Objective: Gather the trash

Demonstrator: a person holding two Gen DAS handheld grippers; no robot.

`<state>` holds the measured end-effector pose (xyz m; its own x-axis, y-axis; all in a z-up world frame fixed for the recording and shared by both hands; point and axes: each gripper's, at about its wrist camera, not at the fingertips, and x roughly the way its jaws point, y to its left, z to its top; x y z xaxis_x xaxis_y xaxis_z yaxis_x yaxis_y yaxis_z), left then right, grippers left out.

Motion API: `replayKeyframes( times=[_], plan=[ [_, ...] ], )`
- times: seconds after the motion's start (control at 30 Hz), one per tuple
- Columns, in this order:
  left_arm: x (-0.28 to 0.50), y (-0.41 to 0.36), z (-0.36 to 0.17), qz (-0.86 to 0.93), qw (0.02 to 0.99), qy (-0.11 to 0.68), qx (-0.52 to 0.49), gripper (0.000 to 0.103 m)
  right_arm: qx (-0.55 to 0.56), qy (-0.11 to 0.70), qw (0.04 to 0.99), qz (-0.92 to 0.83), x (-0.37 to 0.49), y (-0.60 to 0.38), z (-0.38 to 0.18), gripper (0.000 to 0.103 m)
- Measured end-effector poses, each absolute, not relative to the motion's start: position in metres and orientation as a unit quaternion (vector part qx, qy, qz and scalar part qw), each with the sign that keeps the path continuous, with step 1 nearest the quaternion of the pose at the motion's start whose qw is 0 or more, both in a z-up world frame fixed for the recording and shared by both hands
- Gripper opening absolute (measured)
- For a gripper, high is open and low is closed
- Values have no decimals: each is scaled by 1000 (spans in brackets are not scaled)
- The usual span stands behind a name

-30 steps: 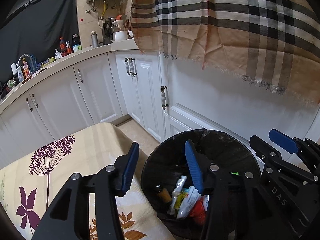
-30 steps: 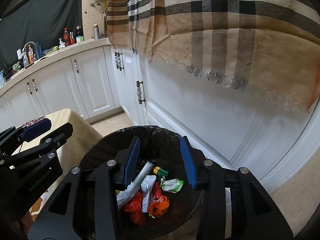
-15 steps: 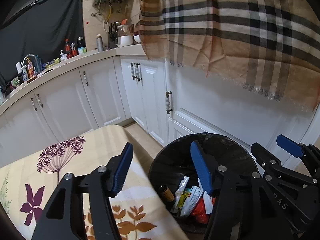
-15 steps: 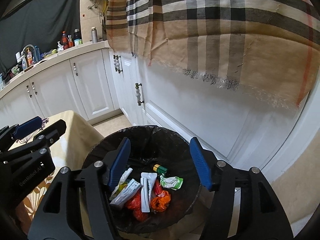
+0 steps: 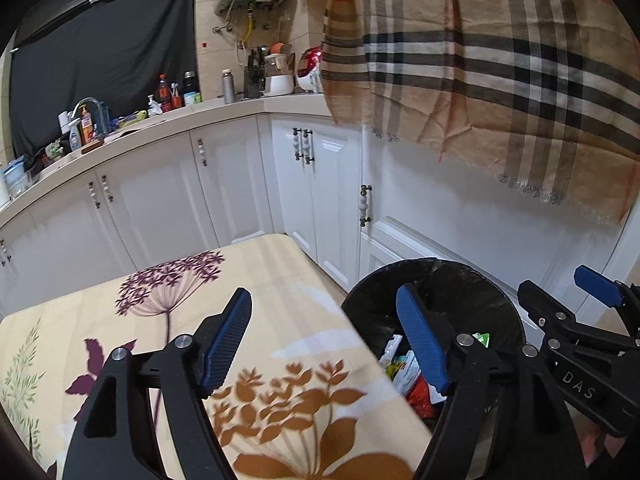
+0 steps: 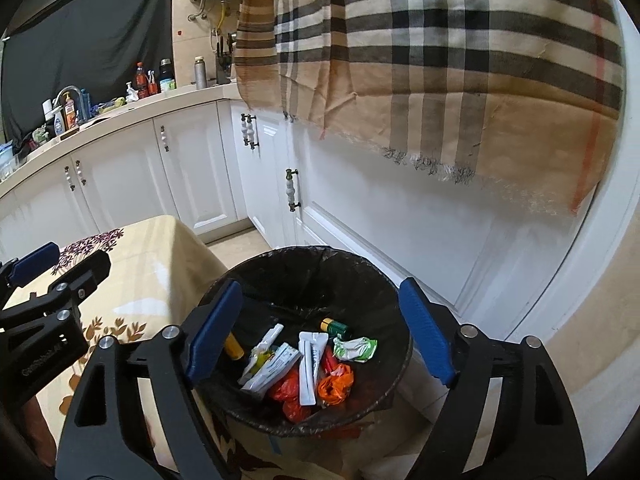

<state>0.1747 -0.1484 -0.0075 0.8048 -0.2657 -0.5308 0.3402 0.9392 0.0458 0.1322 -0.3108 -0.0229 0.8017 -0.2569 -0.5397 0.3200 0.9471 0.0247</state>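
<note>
Here's the surface — draped in a cream cloth printed with purple flower heads and brown leaves, nothing lying on it that I can make out. Just beside its corner, on the tiled floor, stands the black-lined bin — wrappers, a small can and orange scraps piled in the bottom.

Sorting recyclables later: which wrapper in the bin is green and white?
The crumpled green-and-white wrapper at the right of the pile in the bin, beside the green can; the other wrappers are white, red or orange.
</note>
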Motion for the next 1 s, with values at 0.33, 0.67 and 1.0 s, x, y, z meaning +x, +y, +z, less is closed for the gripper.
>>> replayKeyframes(
  times=[0.33,0.67,1.0],
  plan=[
    [140,-116,5,-143,955,252,64,79,49,265,952,-142,99,-280,-11,85],
    [107,-87,11,-140,957,246,58,83,33,249,958,-139,63,-257,5,86],
    [80,-62,19,-137,960,240,45,84,23,234,962,-141,30,-244,18,86]
  ],
)
